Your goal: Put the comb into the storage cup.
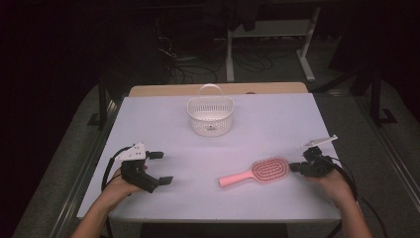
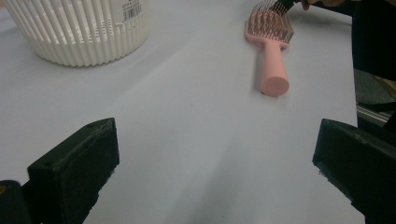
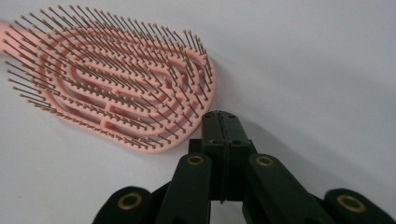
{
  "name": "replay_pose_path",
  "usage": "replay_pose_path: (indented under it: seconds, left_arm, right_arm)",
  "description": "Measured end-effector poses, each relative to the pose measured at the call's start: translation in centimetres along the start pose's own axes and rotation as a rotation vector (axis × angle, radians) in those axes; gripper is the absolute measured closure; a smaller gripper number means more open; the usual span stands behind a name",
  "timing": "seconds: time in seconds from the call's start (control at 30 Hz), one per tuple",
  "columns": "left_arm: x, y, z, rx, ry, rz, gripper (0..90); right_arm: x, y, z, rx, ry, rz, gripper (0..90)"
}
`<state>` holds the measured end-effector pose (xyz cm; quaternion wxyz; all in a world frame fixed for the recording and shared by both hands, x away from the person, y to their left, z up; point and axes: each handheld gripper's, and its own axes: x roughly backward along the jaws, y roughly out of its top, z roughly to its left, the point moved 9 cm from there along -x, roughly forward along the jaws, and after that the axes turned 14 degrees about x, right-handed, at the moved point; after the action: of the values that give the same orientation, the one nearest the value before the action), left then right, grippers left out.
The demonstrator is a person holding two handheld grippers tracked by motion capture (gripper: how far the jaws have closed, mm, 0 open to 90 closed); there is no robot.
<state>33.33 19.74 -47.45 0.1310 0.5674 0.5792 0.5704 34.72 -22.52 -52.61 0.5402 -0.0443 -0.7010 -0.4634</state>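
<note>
Where nothing blocks it, pink hairbrush [image 1: 257,172] beside right gripper [image 1: 293,167], white basket [image 1: 210,117] beyond.

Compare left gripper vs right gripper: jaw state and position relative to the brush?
The left gripper has its jaws spread wide with nothing between them; the right gripper has its jaws pressed shut together, gripping nothing.
The left gripper sits well clear of the pink hairbrush, off its handle end; the right gripper's tip is right at the edge of the brush head.
Shared: both are black, hand-held and low over the white table.
</note>
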Motion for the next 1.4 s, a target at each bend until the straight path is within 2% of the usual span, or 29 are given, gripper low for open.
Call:
replay_pose_path:
  seconds: [0.5,0.63,0.73,1.4]
  left_arm:
    - [0.0,0.0,0.0,0.000,0.002,-0.001,0.2]
    - [-0.1,0.1,0.0,-0.002,0.001,-0.001,0.1]
    - [-0.1,0.1,-0.1,-0.003,0.003,0.000,0.2]
    - [0.0,0.1,-0.2,-0.004,0.000,0.000,0.2]
  right_arm:
    - [-0.9,1.6,2.3,0.044,0.075,-0.027,88.9]
    - [-1.5,2.4,3.5,0.065,0.111,-0.036,88.9]
    - [-1.7,2.8,4.0,0.081,0.116,-0.037,88.9]
    - [-4.2,6.5,9.8,0.214,0.232,-0.053,88.9]
